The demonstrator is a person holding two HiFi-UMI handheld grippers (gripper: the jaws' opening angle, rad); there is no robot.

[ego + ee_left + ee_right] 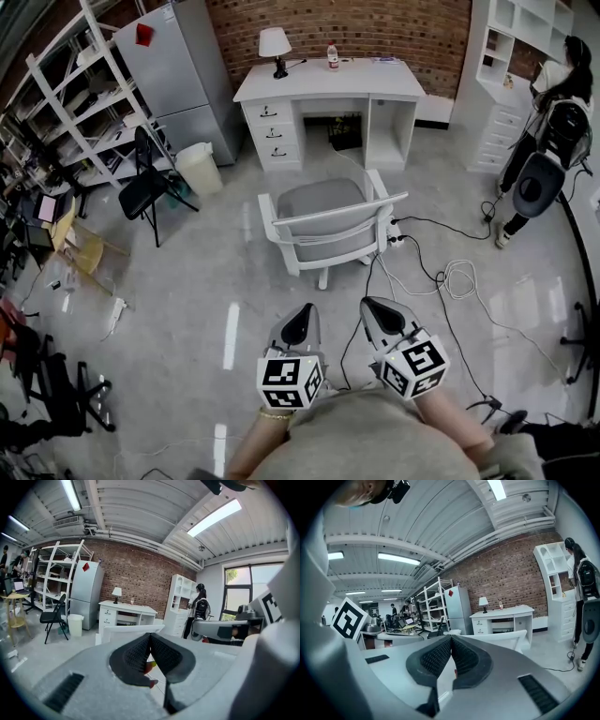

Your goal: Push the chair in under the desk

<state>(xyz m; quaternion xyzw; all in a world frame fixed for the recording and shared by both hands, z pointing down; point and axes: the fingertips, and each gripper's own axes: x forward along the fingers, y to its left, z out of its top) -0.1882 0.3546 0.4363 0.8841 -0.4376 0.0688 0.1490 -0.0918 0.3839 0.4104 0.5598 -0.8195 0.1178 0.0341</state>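
Loads of background stuff here: a silver fridge (pixel 178 75) stands against the brick wall (pixel 375 28), with a white shelving rack (pixel 84 103) just left of it. A black folding chair (pixel 145 187) and a pale bin (pixel 200 169) sit near the fridge. There's a table lamp (pixel 275 45) and a bottle (pixel 332 57) by the wall. Far right, a person (pixel 553 122) with a backpack faces a white bookcase (pixel 506 56), and cables (pixel 450 277) snake over the floor (pixel 187 309).

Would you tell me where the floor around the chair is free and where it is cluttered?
Bare floor lies between the chair and the desk, and left of the chair toward the bin. Cables crowd the floor at its right.
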